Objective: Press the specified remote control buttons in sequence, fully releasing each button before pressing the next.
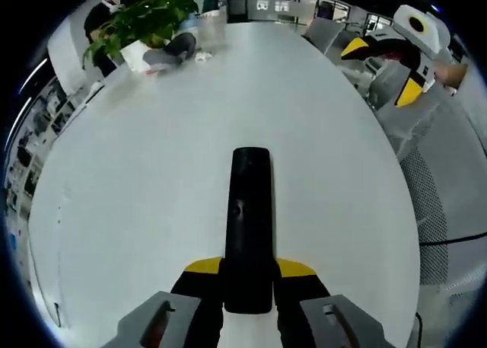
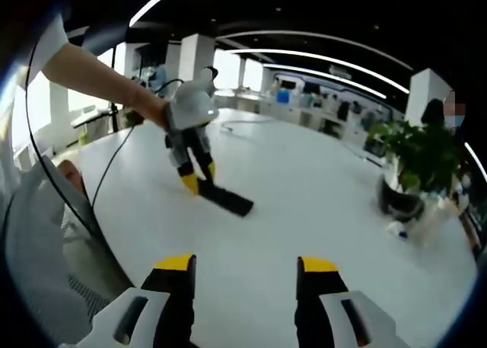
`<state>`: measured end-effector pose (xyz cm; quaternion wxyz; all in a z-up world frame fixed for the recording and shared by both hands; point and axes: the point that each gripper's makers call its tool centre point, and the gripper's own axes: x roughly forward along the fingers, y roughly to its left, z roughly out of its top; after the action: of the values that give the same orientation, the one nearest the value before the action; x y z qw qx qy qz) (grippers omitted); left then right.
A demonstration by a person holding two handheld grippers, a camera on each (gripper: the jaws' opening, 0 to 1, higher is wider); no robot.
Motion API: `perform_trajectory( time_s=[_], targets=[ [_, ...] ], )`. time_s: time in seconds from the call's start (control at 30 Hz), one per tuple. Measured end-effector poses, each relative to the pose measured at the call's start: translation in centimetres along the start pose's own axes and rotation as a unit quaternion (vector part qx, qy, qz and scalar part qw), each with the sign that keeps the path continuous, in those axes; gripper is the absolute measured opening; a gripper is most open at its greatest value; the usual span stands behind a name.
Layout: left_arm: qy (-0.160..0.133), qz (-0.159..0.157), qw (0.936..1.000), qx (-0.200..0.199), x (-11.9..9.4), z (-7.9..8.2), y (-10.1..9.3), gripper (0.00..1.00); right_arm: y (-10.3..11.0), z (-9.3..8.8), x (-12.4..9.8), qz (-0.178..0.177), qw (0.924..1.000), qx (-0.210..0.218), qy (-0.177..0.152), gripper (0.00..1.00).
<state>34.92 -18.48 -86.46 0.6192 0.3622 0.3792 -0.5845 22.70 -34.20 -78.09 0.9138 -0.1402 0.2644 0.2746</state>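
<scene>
the left hand-held gripper [image 1: 247, 287] has its jaws closed around the near end of the remote [image 1: 249, 226], which lies flat on the white counter [image 1: 152, 188]. the remote's long axis runs straight ahead, in line with the jaws, its far end pointing across the counter toward the potted plant [image 1: 144, 17]. in the right gripper view the same remote [image 2: 227, 198] shows well ahead and a little to the left, with the left hand-held gripper [image 2: 196, 182] clamped on one end. the right hand-held gripper [image 2: 245, 268] hangs above the counter with its jaws wide apart and nothing between them, well apart from the remote. so the left one steadies the remote, and any pressing would likely fall to the right one, which must first cross the counter. the remote is a slim black bar with a glossy top; its buttons are too small to tell apart, save one faint round mark near the middle.
</scene>
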Motion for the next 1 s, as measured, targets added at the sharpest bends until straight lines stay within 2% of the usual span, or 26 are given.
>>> perform_trajectory(
  time_s=[1.0],
  targets=[
    [0.013,-0.004,0.9999,0.009,-0.2,-0.3,-2.1,0.24,0.5,0.5,0.0,0.009,0.9999,0.0,-0.012,0.53]
  ],
)
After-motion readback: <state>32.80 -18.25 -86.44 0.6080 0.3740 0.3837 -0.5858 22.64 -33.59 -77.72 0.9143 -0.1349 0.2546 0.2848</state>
